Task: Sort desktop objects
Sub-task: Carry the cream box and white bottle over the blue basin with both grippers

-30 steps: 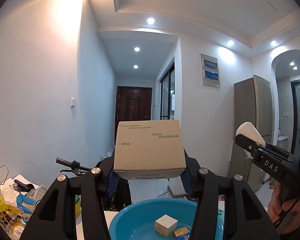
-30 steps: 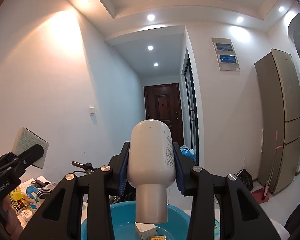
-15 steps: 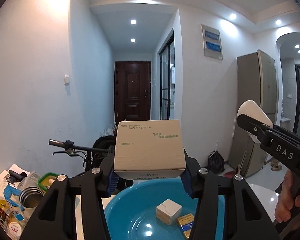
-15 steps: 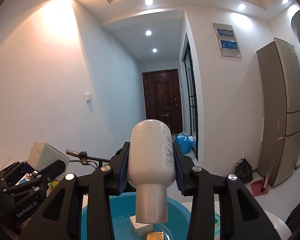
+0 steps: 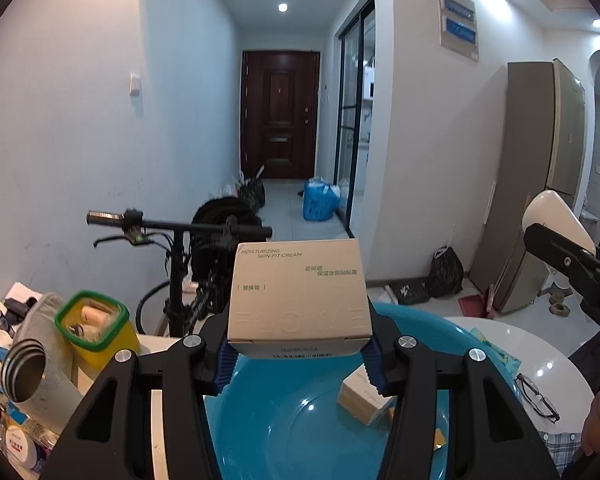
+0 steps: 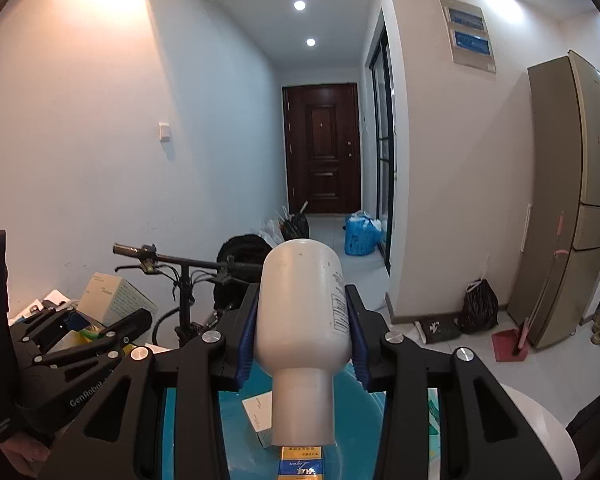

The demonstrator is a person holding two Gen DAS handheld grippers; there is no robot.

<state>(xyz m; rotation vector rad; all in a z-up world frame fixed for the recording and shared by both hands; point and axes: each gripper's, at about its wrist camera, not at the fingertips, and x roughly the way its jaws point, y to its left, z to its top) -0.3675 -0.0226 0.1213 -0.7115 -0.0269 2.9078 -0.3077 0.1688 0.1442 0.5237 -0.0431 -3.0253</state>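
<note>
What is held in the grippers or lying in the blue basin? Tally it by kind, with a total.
Cardboard boxes: 2 (cream box, small box)
Bottles: 1 (white bottle)
Packs: 1 (blue-and-gold pack)
Total: 4

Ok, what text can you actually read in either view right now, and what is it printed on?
"MOISTURIZING SKIN-FIT CREAM": cream box held in the left hand-held gripper.
Chinese lines and barcode on that box: too small to read.
"GenRobot": left hand-held gripper body, seen from the right wrist view.
White bottle in the right hand-held gripper: side label too small to read.
Blue-and-gold packet in the blue basin: script blurred.
</note>
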